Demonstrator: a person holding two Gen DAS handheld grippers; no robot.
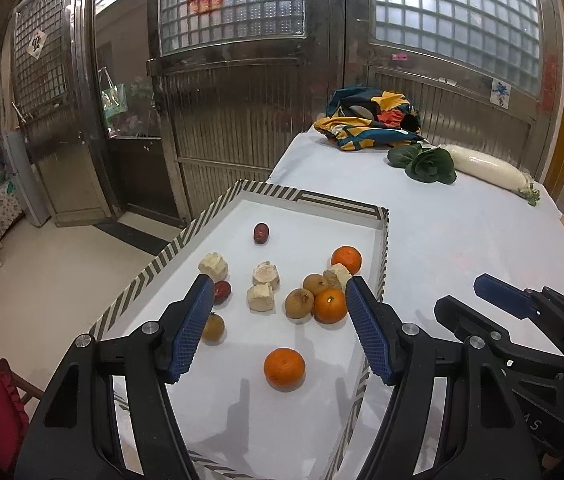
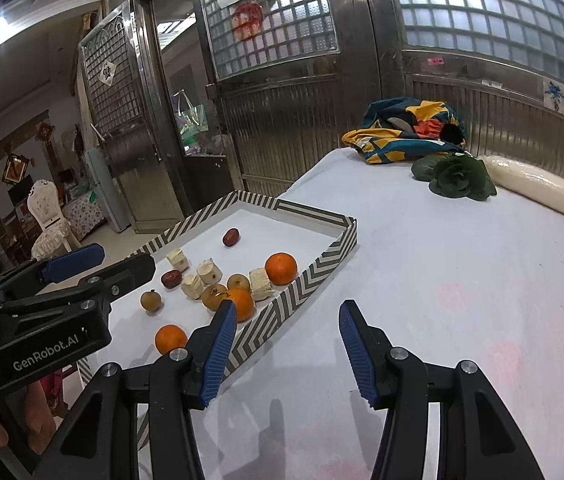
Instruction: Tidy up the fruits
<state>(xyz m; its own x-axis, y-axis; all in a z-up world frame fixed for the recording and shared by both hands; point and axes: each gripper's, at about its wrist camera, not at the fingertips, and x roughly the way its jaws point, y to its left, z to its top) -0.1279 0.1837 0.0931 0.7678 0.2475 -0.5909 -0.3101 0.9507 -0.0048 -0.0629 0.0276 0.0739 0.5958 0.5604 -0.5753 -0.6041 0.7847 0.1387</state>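
A striped-rim tray (image 1: 310, 196) (image 2: 314, 272) holds the fruit: three oranges (image 1: 284, 368) (image 2: 281, 268), brown longans (image 1: 299, 303) (image 2: 151, 300), two red dates (image 1: 261, 233) (image 2: 231, 237) and pale cut chunks (image 1: 266, 274) (image 2: 209, 271). My left gripper (image 1: 278, 304) is open and empty, hovering over the near part of the tray; it also shows in the right wrist view (image 2: 102, 260). My right gripper (image 2: 288, 316) is open and empty over the white tablecloth just right of the tray; it also shows in the left wrist view (image 1: 458, 292).
At the table's far end lie a colourful cloth bundle (image 1: 370, 118) (image 2: 410, 128), a dark leafy green (image 1: 430, 164) (image 2: 460, 176) and a white radish (image 1: 486, 166) (image 2: 538, 186). Metal doors stand behind. The table edge drops to the floor left of the tray.
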